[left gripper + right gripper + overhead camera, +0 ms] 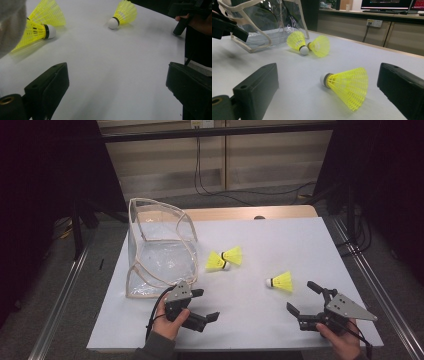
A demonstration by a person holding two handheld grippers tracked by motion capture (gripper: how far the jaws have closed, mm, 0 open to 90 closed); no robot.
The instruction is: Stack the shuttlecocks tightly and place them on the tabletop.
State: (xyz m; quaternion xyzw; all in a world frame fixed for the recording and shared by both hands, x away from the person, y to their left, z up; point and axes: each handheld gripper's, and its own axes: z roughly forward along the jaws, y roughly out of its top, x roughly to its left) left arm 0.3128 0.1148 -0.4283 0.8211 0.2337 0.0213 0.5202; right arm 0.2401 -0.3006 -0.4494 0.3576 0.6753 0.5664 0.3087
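Three yellow shuttlecocks lie on the white table (pixel 260 237). Two of them (pixel 225 259) rest against each other near the middle, beside a clear bag (pixel 160 247) with cream trim. The third shuttlecock (pixel 281 282) lies alone to the right, its white cork pointing left. My left gripper (pixel 209 304) is open near the front edge, just below the bag, with nothing between its jaws. My right gripper (pixel 300 296) is open too, just short of the lone shuttlecock (pixel 347 85), which lies ahead between its wide jaws, untouched. The pair (pixel 37 27) lies ahead of the left gripper (pixel 117 85).
The bag (pixel 259 25) stands at the table's left, its mouth facing right toward the pair (pixel 308 45). A wooden strip (pixel 250 213) runs along the table's far edge. Metal rails (pixel 372 285) flank both sides. Cables hang at the back wall.
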